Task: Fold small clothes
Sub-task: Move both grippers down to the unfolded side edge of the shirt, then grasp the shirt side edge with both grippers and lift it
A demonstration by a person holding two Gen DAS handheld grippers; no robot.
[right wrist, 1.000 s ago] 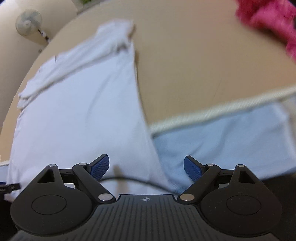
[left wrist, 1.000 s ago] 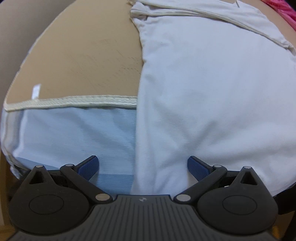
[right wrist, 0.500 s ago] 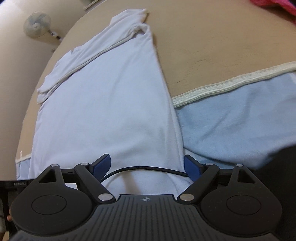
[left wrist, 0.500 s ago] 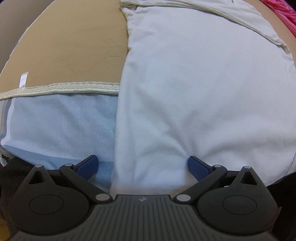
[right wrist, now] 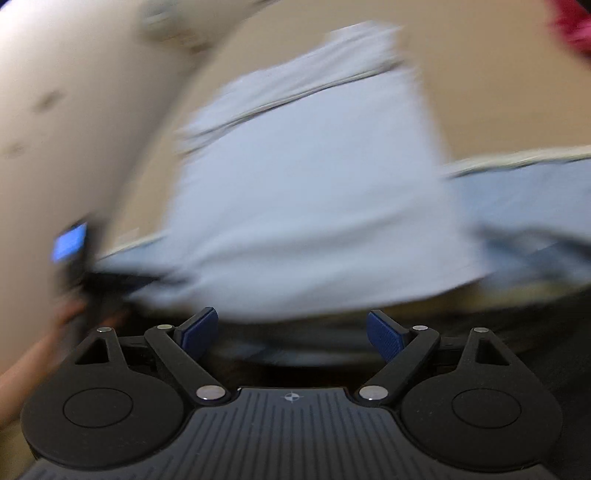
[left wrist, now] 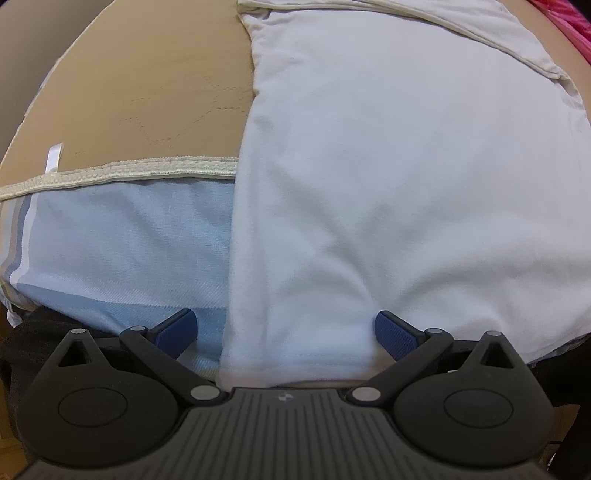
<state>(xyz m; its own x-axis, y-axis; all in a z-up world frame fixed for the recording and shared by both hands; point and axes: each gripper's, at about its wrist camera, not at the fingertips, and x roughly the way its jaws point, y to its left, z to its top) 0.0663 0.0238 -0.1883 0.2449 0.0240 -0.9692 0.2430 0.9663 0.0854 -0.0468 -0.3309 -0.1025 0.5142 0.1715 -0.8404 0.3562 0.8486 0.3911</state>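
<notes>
A white garment (left wrist: 388, 166) lies flat on the tan bed cover (left wrist: 147, 92), its bottom hem hanging over the bed's near edge. My left gripper (left wrist: 286, 330) is open, its blue pads either side of the hem's left corner, not closed on it. In the blurred right wrist view the same garment (right wrist: 314, 192) lies ahead; my right gripper (right wrist: 291, 330) is open and empty, just short of the hem. The left gripper shows at that view's left edge (right wrist: 72, 247).
A light blue sheet (left wrist: 122, 236) with a cream trim (left wrist: 129, 171) covers the bed's near side. Pink cloth (left wrist: 569, 14) lies at the far right; it also shows in the right wrist view (right wrist: 572, 29). A beige wall (right wrist: 74, 92) stands left.
My left gripper has edged slightly right along the hem. My right gripper has pulled back and swung fast, so its view is blurred; the garment now sits farther from its pads.
</notes>
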